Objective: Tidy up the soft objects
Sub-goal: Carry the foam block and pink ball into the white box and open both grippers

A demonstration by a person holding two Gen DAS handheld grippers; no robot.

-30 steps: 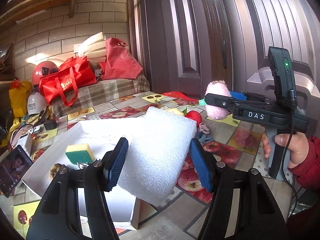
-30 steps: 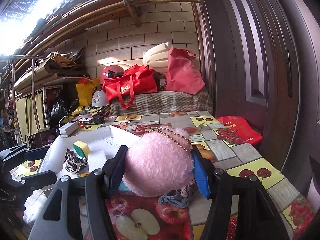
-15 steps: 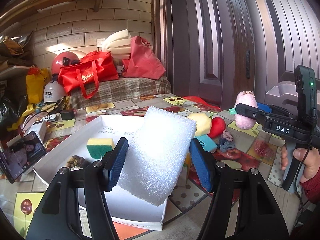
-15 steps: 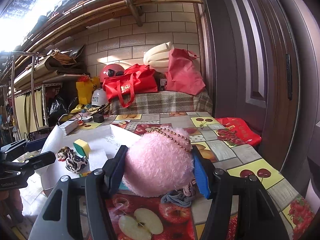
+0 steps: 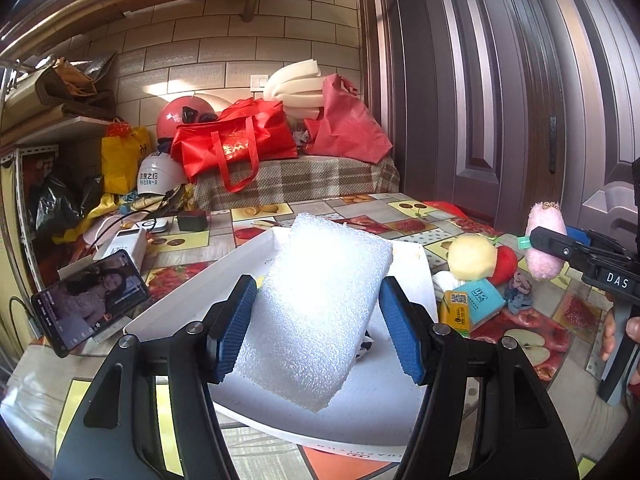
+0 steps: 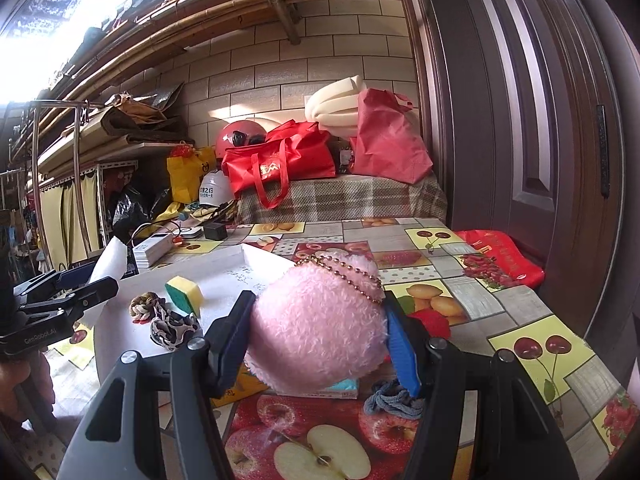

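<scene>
My left gripper [image 5: 316, 300] is shut on a white foam block [image 5: 320, 312], which hangs tilted over the white tray [image 5: 380, 408]. My right gripper [image 6: 316, 320] is shut on a pink fluffy ball [image 6: 320, 332] with a gold bead chain [image 6: 344, 274] across its top, held above the table to the right of the tray [image 6: 224, 276]. In the tray lie a yellow-green sponge [image 6: 184, 290] and patterned scrunchies [image 6: 168, 320]. The left wrist view shows the right gripper [image 5: 548, 240] with the pink ball [image 5: 546, 252] at far right.
Right of the tray lie a yellow foam ball [image 5: 472, 258], a red soft piece [image 5: 504, 264], tissue packs [image 5: 472, 304] and hair ties [image 5: 518, 292]. A phone [image 5: 92, 300] leans left of the tray. Red bags [image 5: 236, 140] and helmets stand at the back.
My left gripper has carried the foam block leftward to above the tray and rolled more level. The right gripper has edged sideways a little, still gripping the pink ball.
</scene>
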